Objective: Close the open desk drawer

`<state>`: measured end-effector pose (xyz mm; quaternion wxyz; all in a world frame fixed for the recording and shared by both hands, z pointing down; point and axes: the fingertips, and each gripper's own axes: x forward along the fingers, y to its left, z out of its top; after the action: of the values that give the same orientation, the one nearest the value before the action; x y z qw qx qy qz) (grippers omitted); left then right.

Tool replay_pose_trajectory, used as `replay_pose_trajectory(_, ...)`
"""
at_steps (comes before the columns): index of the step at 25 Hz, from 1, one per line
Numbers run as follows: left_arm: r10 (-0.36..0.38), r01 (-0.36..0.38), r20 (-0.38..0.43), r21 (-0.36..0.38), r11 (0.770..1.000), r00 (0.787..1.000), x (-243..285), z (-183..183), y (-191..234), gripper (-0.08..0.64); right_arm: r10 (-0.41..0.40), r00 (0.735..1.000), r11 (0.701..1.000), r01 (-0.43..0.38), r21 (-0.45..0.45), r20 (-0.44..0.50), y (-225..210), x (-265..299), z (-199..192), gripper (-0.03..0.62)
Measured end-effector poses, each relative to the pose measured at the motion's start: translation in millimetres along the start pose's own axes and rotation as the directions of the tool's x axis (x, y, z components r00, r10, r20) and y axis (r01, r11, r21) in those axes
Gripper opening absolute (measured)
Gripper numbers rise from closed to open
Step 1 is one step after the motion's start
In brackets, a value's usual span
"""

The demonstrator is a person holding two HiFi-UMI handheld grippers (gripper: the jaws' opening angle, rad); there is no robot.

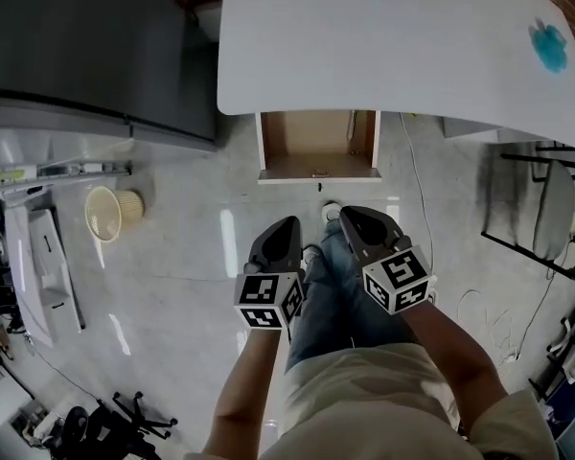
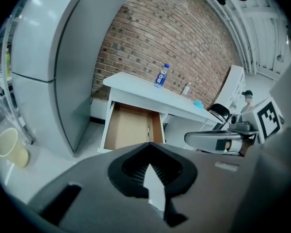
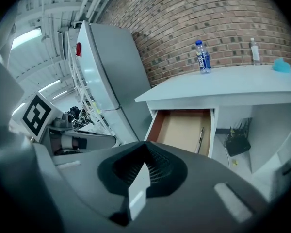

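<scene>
Before the drawer [image 1: 316, 144], half hidden under the desk [image 1: 383, 56], left gripper [image 1: 285, 226] and right gripper [image 1: 352, 217], jaws closed, empty

Your left gripper [image 1: 284, 230] and right gripper [image 1: 356, 220] sit side by side before the open white wooden drawer [image 1: 318, 147], which juts from under the white rectangular desk [image 1: 383, 56]. Left of the desk stands a tall grey metal refrigerator [image 1: 86, 46], with a round pale wicker basket [image 1: 110, 214] on the floor near it. What may be a slim pen [image 3: 202, 132] lies along the drawer's right wall.
</scene>
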<state>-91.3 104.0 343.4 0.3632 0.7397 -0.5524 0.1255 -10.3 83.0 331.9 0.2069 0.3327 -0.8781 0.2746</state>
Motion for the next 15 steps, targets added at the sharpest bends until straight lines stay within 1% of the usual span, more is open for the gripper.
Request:
replay_pose_trajectory(6,-0.019,0.019,-0.025,-0.002,1.0,1.0,34,-28,13,-0.002,-0.032,0.999,0.999,0.032,0.02,-0.026,-27,27,-29,0.002)
replay_pose_trajectory(15,-0.011,0.011,-0.057,-0.007,1.0,0.998,79,-61,44,-0.002,-0.074,0.996,0.995,0.077,0.069,-0.049,-59,66,-71,0.002)
